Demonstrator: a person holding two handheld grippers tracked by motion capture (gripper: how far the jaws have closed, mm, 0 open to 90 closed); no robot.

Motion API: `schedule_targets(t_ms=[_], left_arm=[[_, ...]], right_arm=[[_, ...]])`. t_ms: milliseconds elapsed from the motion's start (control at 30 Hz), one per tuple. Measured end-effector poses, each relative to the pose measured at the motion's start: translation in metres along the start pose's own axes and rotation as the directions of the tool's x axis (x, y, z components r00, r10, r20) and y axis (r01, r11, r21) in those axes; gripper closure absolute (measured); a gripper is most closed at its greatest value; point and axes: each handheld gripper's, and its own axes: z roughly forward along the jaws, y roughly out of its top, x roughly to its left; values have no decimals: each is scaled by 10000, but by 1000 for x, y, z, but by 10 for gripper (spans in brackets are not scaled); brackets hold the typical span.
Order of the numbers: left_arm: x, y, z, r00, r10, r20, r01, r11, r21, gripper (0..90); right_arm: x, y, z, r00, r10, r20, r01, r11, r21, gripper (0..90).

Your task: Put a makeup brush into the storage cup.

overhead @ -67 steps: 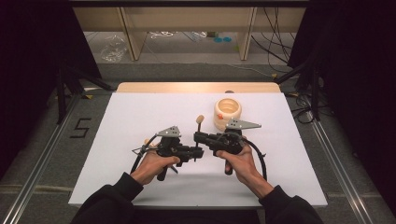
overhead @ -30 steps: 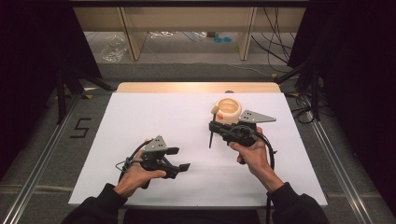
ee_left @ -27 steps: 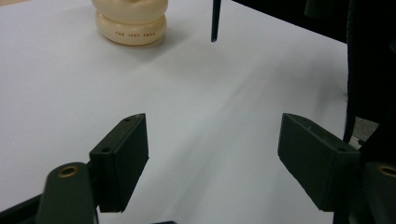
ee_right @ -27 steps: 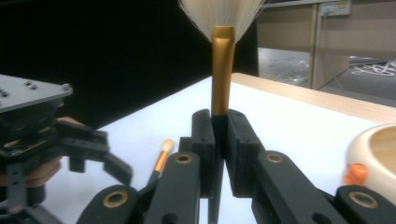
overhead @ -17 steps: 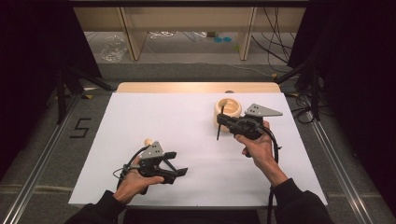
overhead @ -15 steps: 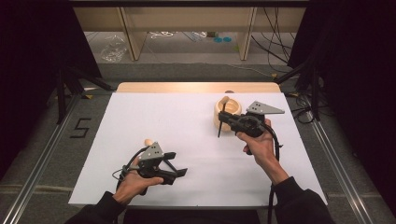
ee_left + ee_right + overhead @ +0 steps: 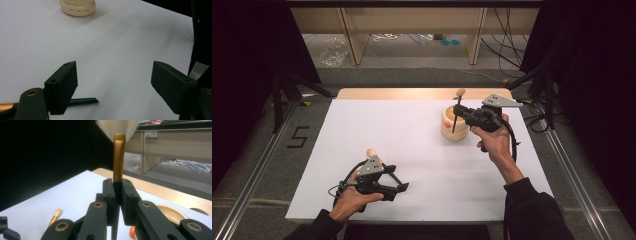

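The right gripper point(image 7: 460, 111) has its black fingers point(image 7: 108, 195) clamped fully together on the dark lower handle of a make-up brush with a gold ferrule and pale bristles point(image 7: 118, 155). In the high view that brush stands nearly upright, bristle head on top and dark tail pointing down, with the tail hanging just at the near left rim of the round cream-coloured wooden holder point(image 7: 451, 131) that sits toward the back right of the white desk point(image 7: 412, 130). The coming move looks to turn on that relation: the brush's long axis is already close to vertical, so the tail seems to need carrying slightly further over the holder's mouth before it can go straight down; whether the tip is yet inside the rim cannot be told from these angles. An orange object shows low on the holder's side. The left gripper point(image 7: 384, 186) rests low at the near left of the desk, well apart from the holder, its fingers point(image 7: 62, 86) spread wide and holding nothing. A second brush with a dark handle and pale tip point(image 7: 371, 154) lies flat on the desk just beside and partly under it, its dark end showing behind the left-hand finger in the left gripper view, so that hand is plainly the nearer one for it.
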Motion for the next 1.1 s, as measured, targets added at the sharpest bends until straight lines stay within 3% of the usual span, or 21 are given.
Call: schedule_targets(t_ms=[133,200,333,533,600,800,867,967,1100], left_arm=[[2,0,0,10000,71,4,-71,9999,93,210],[1,0,0,9999,-126,17,126,9999,83,210],[0,0,0,10000,3,47,-4,10000,83,210],[0,0,1,10000,-1,-23,1,9999,153,210],[1,0,2,9998,207,29,-208,9996,167,210],[0,0,2,10000,51,85,-53,9999,148,204],[1,0,2,9997,211,90,-212,9996,169,204],[1,0,2,10000,-28,83,26,9998,191,205],[1,0,2,10000,-20,85,18,9998,185,204]], right_arm=[[-5,8,4,9996,-211,171,213,9997,-109,832],[-7,12,7,9997,-132,199,135,9998,-123,832],[-11,17,11,9993,-125,345,130,9998,-149,833],[-20,18,10,9983,-22,582,32,9999,-166,833],[-23,19,9,9978,-2,662,12,9999,-156,832],[-29,19,10,9962,54,867,-36,9998,-212,832],[-32,19,12,9959,33,901,-2,9994,-342,832],[-35,19,12,9947,137,1018,-116,9997,-208,832],[-40,16,16,9926,109,1210,-94,9999,-130,832]])
